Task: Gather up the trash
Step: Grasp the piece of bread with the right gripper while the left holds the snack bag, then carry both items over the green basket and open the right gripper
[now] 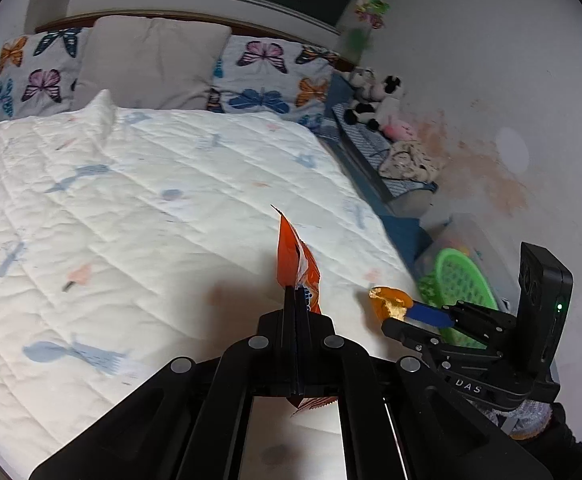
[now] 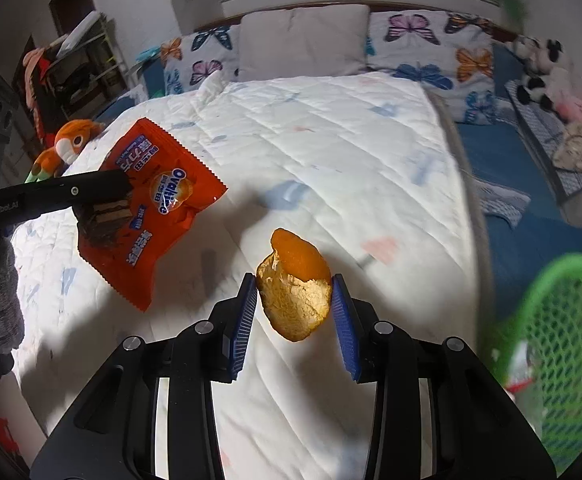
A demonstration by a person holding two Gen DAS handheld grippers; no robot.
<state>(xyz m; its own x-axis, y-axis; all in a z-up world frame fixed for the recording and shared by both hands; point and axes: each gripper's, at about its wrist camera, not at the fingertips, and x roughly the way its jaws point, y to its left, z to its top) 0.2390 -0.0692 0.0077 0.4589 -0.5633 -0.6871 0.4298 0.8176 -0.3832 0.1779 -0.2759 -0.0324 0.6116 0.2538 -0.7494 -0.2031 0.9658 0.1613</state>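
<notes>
Two grippers, each holding trash above a quilted bed.

Left wrist view: the left gripper, angled downward, pinches an orange snack wrapper edge-on; the right gripper holds an orange peel beside a green basket.
Right wrist view: blue pads clamp the peel; the wrapper's printed face shows, and a plush toy lies on the bed's far edge.

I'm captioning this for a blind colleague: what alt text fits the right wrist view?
The right tongs grip an orange peel above a white quilted bed. At left, the left tongs hold an orange snack wrapper; a green mesh basket sits at right.
</notes>
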